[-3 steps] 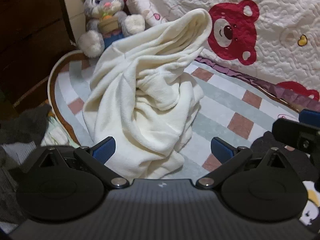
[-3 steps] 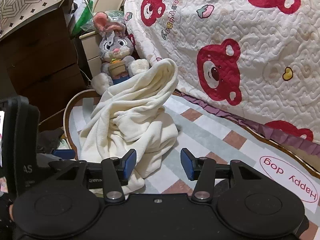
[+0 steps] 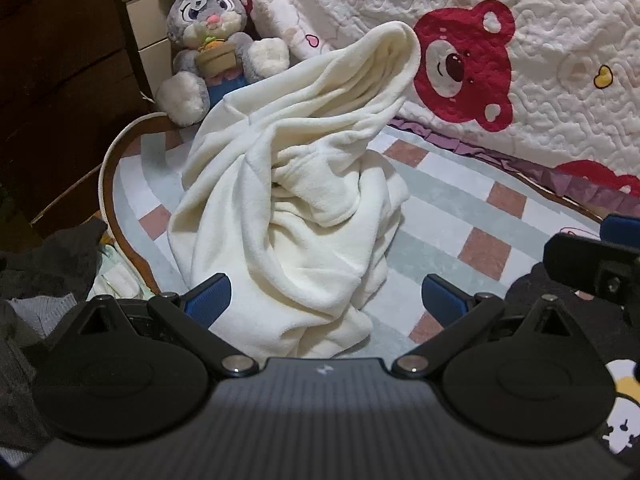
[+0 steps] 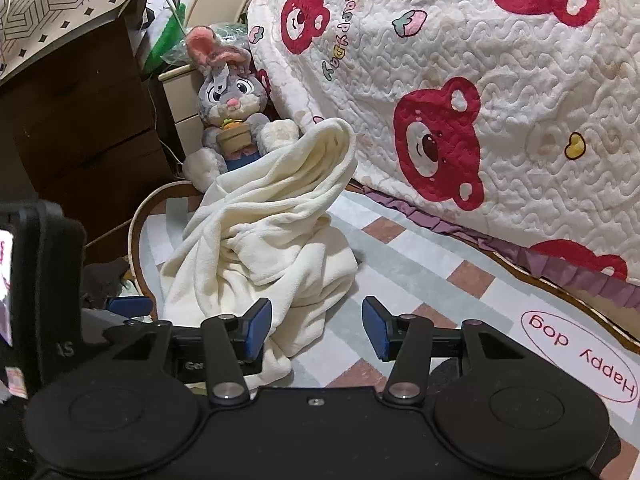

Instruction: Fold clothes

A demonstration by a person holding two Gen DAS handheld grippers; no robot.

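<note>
I'm seeing dark clothes [image 3: 48, 256] piling at the far left edge of the mat [image 3: 452, 216]. Next right, the left gripper [image 3: 324, 300] is hovering low with its blue fingers [image 3: 208, 294] spread wide, gripping nothing; the fleece [image 3: 296, 208] is sitting right between and ahead of them, its near edge running under the gripper body. The fleece is lying crumpled in a tall heap on the checked mat, one fold leaning up against the bear quilt [image 3: 520, 60]. A plush rabbit [image 3: 212, 36] is sitting just behind the heap, beside the dresser [image 4: 80, 120]. Right gripper [image 4: 316, 328] is also hanging released, fingers [image 4: 256, 326] apart, left finger just at the fleece's [image 4: 264, 232] near right edge, right finger over bare mat [image 4: 420, 264]. Contact there I can't tell. Far right, quilt [image 4: 500, 80] is draping down to the mat.
</note>
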